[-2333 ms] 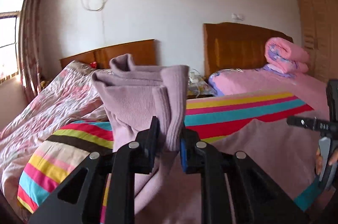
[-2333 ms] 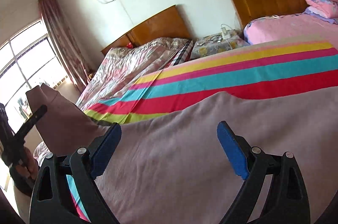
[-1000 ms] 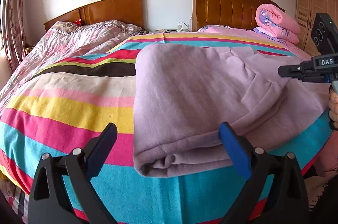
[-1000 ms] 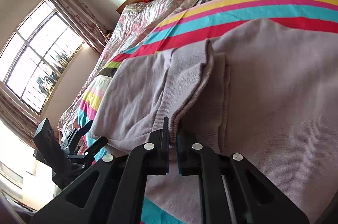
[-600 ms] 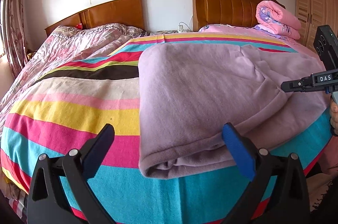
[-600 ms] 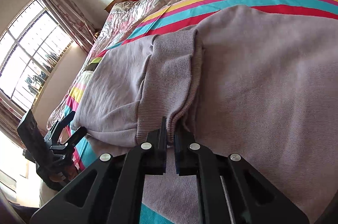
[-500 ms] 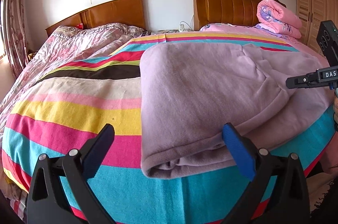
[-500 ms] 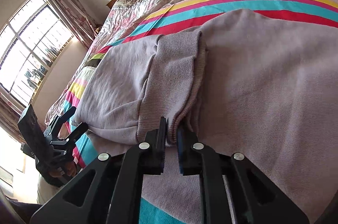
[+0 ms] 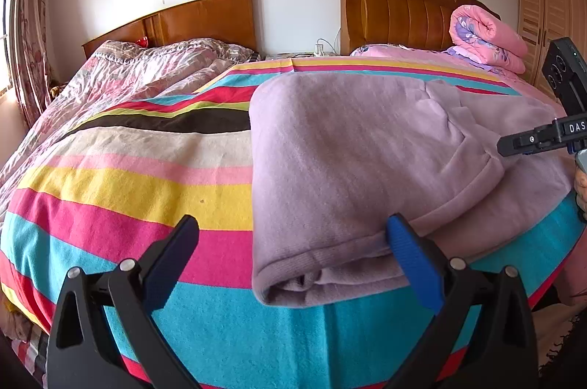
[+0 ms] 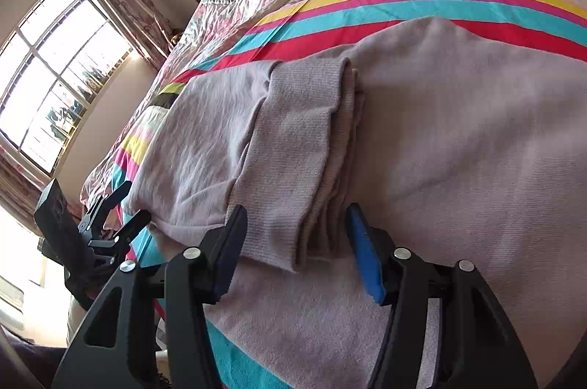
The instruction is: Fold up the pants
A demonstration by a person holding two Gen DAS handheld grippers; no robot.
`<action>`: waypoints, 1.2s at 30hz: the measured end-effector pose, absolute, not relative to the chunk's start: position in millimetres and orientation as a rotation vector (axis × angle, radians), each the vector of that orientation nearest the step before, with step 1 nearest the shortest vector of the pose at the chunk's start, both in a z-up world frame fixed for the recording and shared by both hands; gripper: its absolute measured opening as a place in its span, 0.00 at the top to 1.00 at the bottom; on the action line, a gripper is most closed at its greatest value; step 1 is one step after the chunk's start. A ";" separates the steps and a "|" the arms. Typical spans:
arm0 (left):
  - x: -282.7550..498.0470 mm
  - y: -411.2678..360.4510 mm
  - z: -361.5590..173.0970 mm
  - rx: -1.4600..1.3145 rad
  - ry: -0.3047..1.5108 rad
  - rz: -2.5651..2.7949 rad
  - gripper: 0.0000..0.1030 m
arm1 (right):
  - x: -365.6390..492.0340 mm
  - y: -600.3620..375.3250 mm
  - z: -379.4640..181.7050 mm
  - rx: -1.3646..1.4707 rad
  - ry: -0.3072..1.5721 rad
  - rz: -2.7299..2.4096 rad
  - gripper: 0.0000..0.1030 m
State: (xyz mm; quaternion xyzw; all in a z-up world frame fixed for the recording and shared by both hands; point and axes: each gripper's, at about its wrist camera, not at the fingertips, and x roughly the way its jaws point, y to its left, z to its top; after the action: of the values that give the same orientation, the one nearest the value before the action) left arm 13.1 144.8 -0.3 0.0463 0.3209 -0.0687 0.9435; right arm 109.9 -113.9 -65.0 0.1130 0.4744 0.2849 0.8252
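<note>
The lilac knit pants [image 9: 348, 161] lie folded over on the striped blanket [image 9: 128, 183] near the bed's front edge. In the right wrist view the pants [image 10: 458, 139] fill the frame, with the ribbed cuff end [image 10: 297, 161] folded on top. My left gripper [image 9: 290, 249] is open and empty, just in front of the fold's near-left corner. My right gripper [image 10: 293, 242] is open, its jaws either side of the ribbed cuff without holding it. Each gripper shows in the other's view: the right [image 9: 532, 139], the left [image 10: 113, 209].
A second bed with a crumpled floral quilt [image 9: 139, 77] stands to the left. Two wooden headboards [image 9: 396, 15] back the wall. A rolled pink quilt [image 9: 484, 37] lies at the bed's head. A wardrobe [image 9: 550, 7] is on the right, a window [image 10: 47, 84] on the left.
My right gripper has opened and let go of the ribbed cuff, which now rests on the pants. My left gripper stays open and has barely moved.
</note>
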 end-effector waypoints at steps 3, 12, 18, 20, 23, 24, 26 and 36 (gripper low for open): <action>12.3 146.5 -2.2 0.084 0.654 -0.142 0.01 | 108.1 -118.4 -65.5 0.299 1.040 0.659 0.59; 1.9 150.6 7.0 0.131 0.642 -0.141 0.01 | 129.9 -126.3 -69.3 0.470 0.996 0.678 0.87; -12.2 175.1 15.0 0.046 0.652 -0.141 0.01 | 137.1 -102.0 5.2 0.376 0.868 0.712 0.87; -14.3 169.4 19.3 0.031 0.645 -0.172 0.01 | 142.0 -80.5 39.0 0.321 0.825 0.723 0.87; -7.7 160.5 20.9 -0.014 0.655 -0.205 0.01 | 140.8 -45.0 90.7 0.256 0.757 0.752 0.87; -3.3 158.9 19.5 -0.035 0.662 -0.201 0.01 | 137.5 -31.4 108.0 0.227 0.734 0.761 0.87; 10.0 157.4 13.0 -0.051 0.694 -0.172 0.01 | 129.6 -6.0 140.2 0.177 0.691 0.772 0.87; 26.1 213.4 -10.8 -0.164 0.751 -0.021 0.01 | 89.4 -6.3 176.0 0.115 0.603 0.725 0.88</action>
State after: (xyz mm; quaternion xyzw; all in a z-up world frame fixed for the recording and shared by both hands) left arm 26.1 213.4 -10.8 -0.0799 0.3663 -0.0102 0.9270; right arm 89.4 -6.3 176.0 0.0552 0.2905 0.3492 0.8892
